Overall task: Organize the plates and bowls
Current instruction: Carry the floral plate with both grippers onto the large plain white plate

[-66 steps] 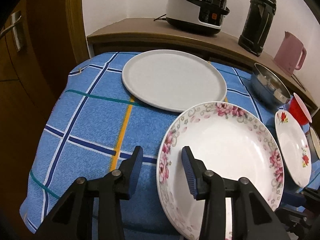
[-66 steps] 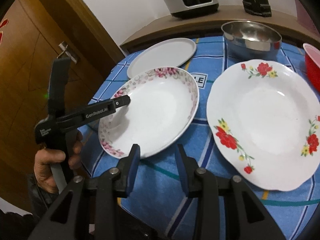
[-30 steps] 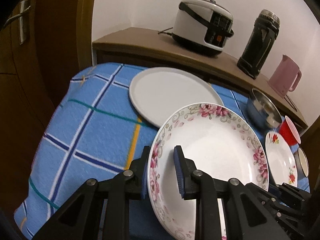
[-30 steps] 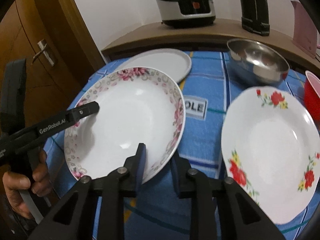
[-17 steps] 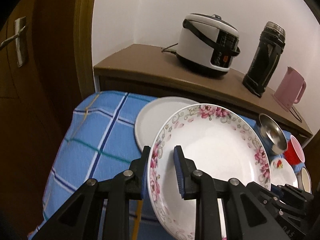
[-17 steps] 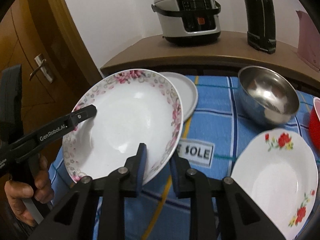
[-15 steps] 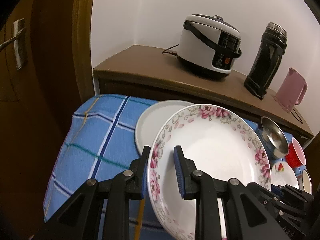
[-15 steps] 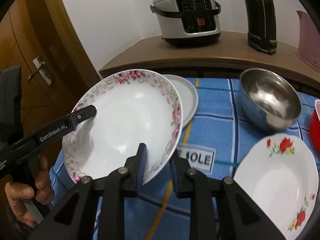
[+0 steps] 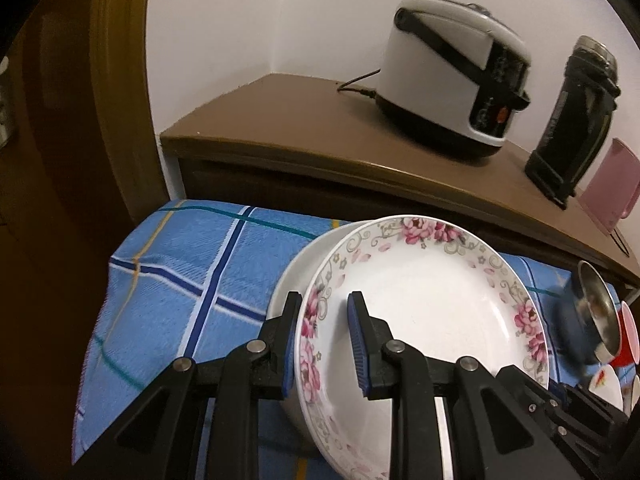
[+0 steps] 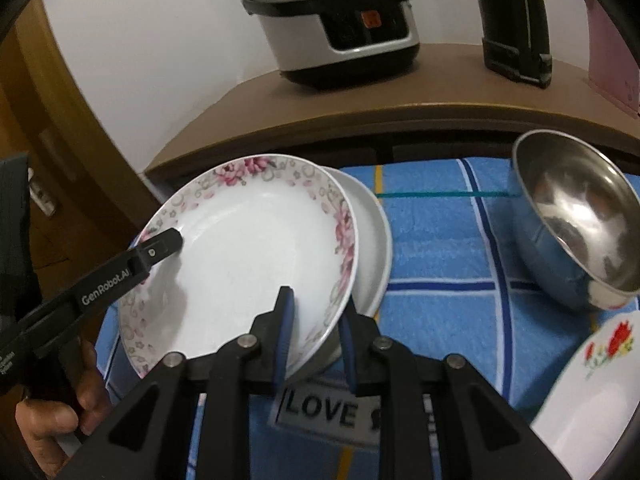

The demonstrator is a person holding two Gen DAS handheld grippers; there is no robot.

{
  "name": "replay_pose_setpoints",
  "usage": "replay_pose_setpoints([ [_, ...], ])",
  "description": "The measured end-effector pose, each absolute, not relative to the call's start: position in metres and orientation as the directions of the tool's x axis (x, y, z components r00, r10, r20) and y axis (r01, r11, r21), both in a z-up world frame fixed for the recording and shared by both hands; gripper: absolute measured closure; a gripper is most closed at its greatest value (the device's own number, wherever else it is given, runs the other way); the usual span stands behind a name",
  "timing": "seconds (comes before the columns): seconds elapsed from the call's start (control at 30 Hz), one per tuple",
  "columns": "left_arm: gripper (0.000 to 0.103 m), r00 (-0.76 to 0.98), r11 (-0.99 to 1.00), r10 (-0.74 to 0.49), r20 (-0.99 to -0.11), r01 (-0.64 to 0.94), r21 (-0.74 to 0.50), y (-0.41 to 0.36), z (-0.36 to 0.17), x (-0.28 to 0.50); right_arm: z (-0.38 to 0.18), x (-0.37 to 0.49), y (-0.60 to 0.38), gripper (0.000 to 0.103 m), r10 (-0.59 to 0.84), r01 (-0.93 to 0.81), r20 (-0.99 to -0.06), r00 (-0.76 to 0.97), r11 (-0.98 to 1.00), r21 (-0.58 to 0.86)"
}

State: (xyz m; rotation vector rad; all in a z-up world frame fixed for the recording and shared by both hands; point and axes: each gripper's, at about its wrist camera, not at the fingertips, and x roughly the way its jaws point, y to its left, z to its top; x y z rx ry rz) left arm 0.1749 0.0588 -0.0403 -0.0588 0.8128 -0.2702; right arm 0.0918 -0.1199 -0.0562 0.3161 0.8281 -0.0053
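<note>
2 hand-held grippers (image 10: 316,320) (image 9: 324,344), 1 pink-flowered plate (image 10: 256,248)

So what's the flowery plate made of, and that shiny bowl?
The flowery plate looks like glazed ceramic or porcelain: glossy white, with printed pink flowers round the rim. It could be melamine. The bowl looks like polished steel: silvery, with mirror-like reflections inside.

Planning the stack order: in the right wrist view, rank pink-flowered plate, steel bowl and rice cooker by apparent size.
1. pink-flowered plate, held nearest the camera
2. steel bowl and rice cooker: similar, and the cooker stands farther back, so unranked
</note>
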Motion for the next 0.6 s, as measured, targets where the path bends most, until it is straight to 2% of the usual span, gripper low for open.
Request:
replay_pose_setpoints([
  [0.33, 0.077, 0.656, 0.976, -0.201, -0.728, 0.201, -0.089, 0.052, -0.052, 0.186, -0.064, 0.101, -0.121, 0.081, 0.085, 0.142, -0.715, 0.694, 0.958, 0.251],
  [0.53, 0.077, 0.717, 0.985, -0.142, -0.682, 0.173, -0.023, 0.049, -0.045, 0.178, -0.061, 0.094, -0.124, 0.076, 0.069, 0.158, -0.691, 0.720, 0.953, 0.260],
  [0.6, 0.077, 0.731, 0.986, -0.137, -0.668, 0.168, -0.018, 0.051, -0.042, 0.176, -0.057, 0.085, -0.126, 0.071, 0.051, 0.173, -0.671, 0.740, 0.949, 0.264],
])
